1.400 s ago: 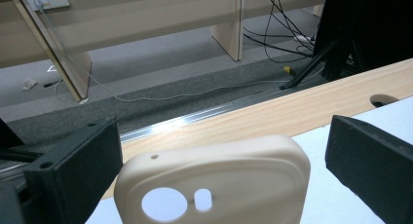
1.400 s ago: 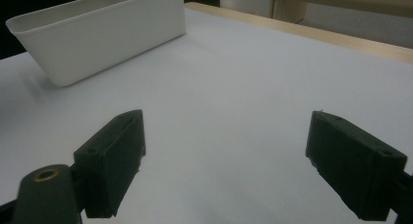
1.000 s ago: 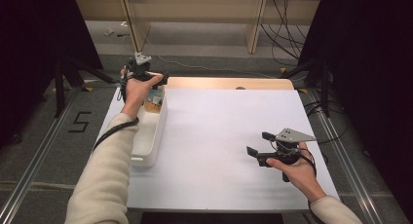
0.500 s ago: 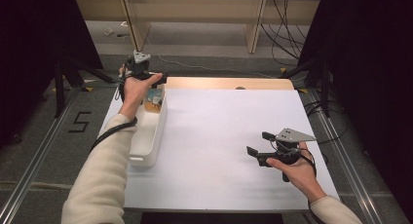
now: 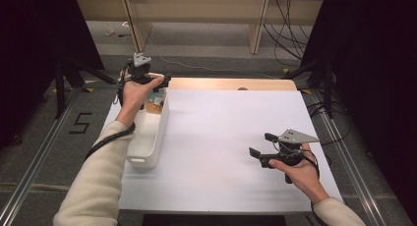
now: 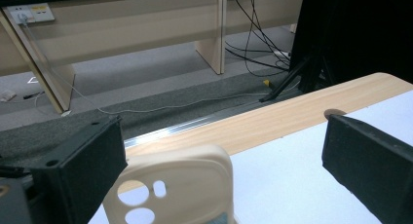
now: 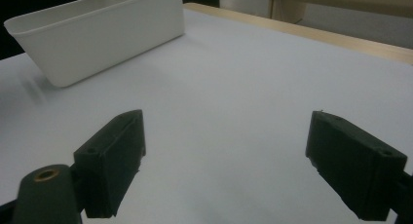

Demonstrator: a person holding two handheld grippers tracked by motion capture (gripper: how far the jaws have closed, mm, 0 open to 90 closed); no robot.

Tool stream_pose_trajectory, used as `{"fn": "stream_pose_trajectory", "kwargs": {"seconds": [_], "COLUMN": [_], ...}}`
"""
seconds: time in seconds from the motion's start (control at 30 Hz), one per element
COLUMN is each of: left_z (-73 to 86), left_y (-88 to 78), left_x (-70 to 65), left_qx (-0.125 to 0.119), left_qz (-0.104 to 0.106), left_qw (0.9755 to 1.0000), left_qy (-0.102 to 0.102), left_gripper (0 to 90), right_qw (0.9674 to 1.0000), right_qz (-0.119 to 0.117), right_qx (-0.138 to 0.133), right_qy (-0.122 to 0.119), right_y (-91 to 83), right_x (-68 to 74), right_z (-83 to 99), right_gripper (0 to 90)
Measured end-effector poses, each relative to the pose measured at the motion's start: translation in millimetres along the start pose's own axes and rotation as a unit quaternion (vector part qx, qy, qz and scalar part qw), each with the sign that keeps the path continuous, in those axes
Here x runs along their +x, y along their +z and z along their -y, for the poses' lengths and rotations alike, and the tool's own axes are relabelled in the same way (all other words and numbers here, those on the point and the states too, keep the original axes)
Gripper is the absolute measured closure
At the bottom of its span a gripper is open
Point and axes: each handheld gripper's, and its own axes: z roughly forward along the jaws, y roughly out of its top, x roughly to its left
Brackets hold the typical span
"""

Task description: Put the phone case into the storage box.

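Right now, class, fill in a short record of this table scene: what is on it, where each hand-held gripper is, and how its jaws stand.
surface: white table top with a wooden strip along the far edge
container: long white bin at the left side of the table
item: cream phone case with camera cut-outs, standing between the left jaws, not pinched
left hand-held gripper: over the bin's far end, jaws open
right hand-held gripper: low over the bare table near its right side, jaws open, nothing between them

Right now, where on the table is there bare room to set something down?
The white sheet is bare between the long white plastic bin and the right gripper, and up to the wooden table edge. It is crowded at the bin's far end, around the left gripper and the cream phone case.
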Motion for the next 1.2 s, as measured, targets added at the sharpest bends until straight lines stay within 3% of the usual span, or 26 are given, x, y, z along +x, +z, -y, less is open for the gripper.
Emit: {"fn": "stream_pose_trajectory", "kwargs": {"seconds": [0.9,1.2], "left_z": [6.4,12.8], "left_y": [-34.2,-46.5], "left_x": [-26.8,-35.8], "left_qx": [-0.001,-0.005], "left_qz": [0.03,0.05], "left_qw": [0.9995,0.9987], "left_qy": [0.001,0.004], "left_gripper": [1.8,2.0], "right_qw": [1.0,1.0], "right_qz": [0.002,0.002], "right_qx": [0.0,0.001], "right_qy": [0.0,-0.001], "right_y": [-0.5,-0.6], "right_x": [0.7,1.0], "right_z": [-0.6,-0.8], "right_gripper": [15.5,15.5]}}
